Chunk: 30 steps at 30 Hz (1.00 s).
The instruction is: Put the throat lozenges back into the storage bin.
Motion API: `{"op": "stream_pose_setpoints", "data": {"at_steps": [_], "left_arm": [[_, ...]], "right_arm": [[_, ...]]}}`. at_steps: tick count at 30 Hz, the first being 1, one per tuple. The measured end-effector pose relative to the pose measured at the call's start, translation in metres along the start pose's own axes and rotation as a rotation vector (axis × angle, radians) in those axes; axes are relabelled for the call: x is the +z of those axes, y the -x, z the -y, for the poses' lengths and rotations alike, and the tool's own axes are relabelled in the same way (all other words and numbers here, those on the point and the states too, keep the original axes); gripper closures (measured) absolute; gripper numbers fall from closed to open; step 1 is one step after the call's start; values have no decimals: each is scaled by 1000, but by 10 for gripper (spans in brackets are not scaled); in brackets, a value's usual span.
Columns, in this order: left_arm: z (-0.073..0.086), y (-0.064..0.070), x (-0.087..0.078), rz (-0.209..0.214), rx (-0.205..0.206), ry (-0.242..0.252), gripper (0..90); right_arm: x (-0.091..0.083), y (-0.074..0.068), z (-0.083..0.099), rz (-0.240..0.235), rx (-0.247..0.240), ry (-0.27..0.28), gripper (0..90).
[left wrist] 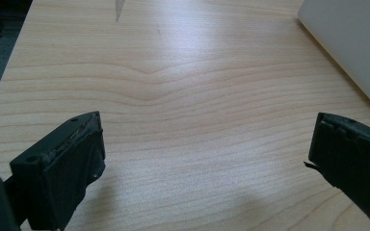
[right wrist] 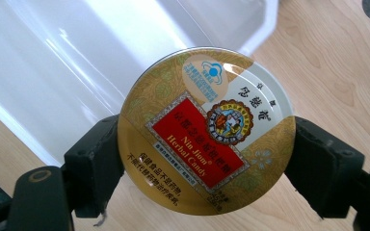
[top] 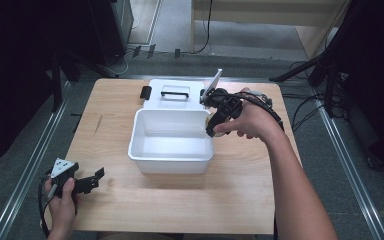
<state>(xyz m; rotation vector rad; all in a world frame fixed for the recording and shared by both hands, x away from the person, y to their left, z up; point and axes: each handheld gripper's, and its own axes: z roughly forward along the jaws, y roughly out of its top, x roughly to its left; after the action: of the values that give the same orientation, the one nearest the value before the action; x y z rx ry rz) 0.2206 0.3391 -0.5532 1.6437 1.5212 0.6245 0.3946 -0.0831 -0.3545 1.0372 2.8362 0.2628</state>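
Left gripper (top: 92, 181): jaws spread, empty, low over bare table (top: 130, 200) well left of white bin (top: 172, 156), with free room around it. Right gripper (top: 211, 127): pinching round candy tin (right wrist: 206, 130) by its rim at the bin's right wall. Risk: the smooth rim may slip from the jaws, or the tin may clip the wall and land outside.

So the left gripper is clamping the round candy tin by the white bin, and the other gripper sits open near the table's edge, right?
Not quite: the right gripper clamps the candy tin beside the white bin, as the right gripper view shows. The left gripper sits open near the table's edge.
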Motion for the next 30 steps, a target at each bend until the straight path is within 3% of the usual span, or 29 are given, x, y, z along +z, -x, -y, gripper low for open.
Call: {"op": "stream_pose_setpoints", "data": {"at_steps": [18,30], "left_arm": [[0,0,0,1,0,-4,0],[0,0,0,3,-3,-5,0]], "right_arm": [[13,-25,-25,-26,-83,11,202],[25,-37,-34,-17,-162,7,202]]}}
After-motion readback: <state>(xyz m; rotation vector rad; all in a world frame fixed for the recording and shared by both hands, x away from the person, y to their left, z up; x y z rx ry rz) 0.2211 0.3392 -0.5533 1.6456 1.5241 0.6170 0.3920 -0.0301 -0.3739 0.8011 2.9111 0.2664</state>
